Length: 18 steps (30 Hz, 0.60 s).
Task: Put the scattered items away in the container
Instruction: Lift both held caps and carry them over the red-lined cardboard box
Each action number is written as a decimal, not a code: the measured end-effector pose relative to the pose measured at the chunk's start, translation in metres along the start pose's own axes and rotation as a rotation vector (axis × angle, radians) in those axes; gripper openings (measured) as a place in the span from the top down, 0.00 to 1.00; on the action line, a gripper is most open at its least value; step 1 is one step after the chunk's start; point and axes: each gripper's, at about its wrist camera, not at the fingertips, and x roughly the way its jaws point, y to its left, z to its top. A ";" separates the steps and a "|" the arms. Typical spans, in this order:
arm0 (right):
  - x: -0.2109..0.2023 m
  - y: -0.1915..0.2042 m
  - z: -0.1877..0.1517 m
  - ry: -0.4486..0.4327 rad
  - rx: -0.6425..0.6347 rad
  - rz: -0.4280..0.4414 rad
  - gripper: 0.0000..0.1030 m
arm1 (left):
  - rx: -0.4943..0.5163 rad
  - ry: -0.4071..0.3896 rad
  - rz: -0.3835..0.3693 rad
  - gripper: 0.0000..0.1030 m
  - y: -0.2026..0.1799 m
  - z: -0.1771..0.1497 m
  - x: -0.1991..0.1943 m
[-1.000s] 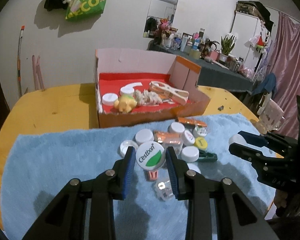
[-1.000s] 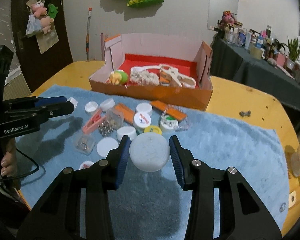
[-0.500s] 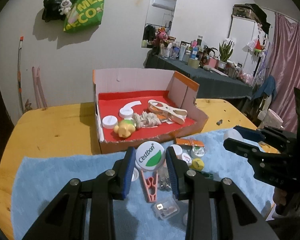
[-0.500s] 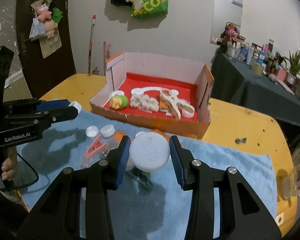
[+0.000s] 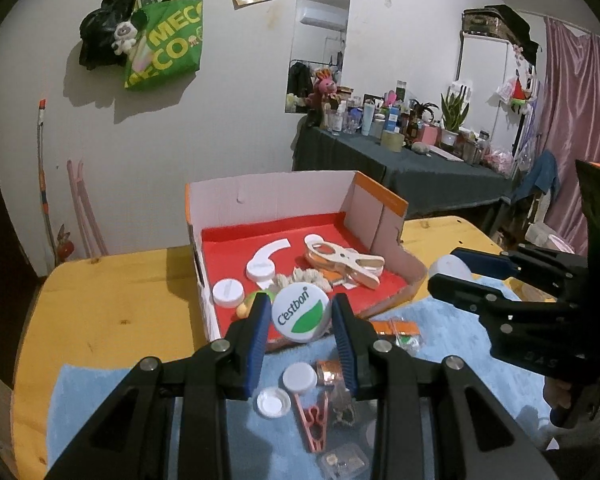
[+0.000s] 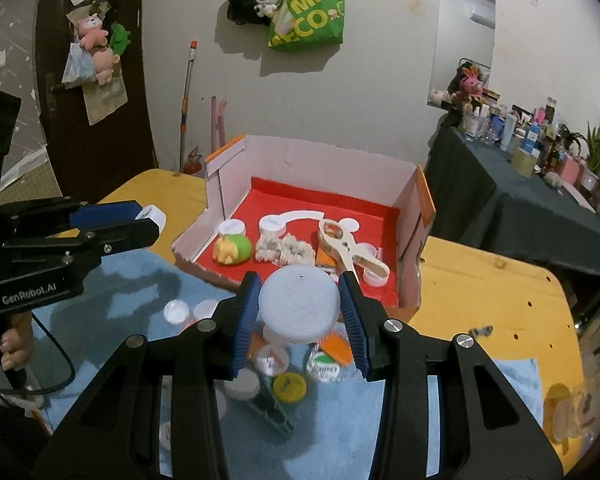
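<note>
Left wrist view: our left gripper (image 5: 300, 316) clamped on white Cestbon lid (image 5: 299, 314), lid held above near edge of cardboard box (image 5: 272, 196). Loose caps, pink clip below on blue towel (image 5: 452, 332).

Right wrist view: our right gripper (image 6: 299, 308) clamped on plain white lid (image 6: 299, 306), raised over towel just before box; wooden peg (image 6: 350, 254), yellow-green toy (image 6: 233, 249) lie inside box.

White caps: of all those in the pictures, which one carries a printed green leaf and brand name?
The cap clamped in the left claw. Its face reads "Cestbon" above a green leaf shape; the larger cap in the right claw is plain white.
</note>
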 end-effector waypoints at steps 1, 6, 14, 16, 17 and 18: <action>0.002 -0.001 0.002 0.001 0.000 -0.002 0.63 | 0.003 0.002 -0.001 0.67 0.000 0.002 0.002; 0.021 -0.008 0.016 0.018 0.005 -0.003 0.63 | 0.013 0.018 -0.010 0.67 -0.002 0.015 0.020; 0.054 -0.016 0.027 0.067 0.018 0.018 0.63 | 0.031 0.067 -0.016 0.67 -0.007 0.025 0.056; 0.065 -0.018 0.027 0.089 0.028 0.029 0.63 | 0.028 0.090 -0.016 0.67 -0.005 0.024 0.067; 0.069 -0.019 0.026 0.098 0.033 0.034 0.63 | 0.027 0.100 -0.015 0.67 -0.004 0.023 0.072; 0.074 -0.020 0.026 0.113 0.043 0.049 0.63 | 0.023 0.111 -0.015 0.67 -0.003 0.022 0.077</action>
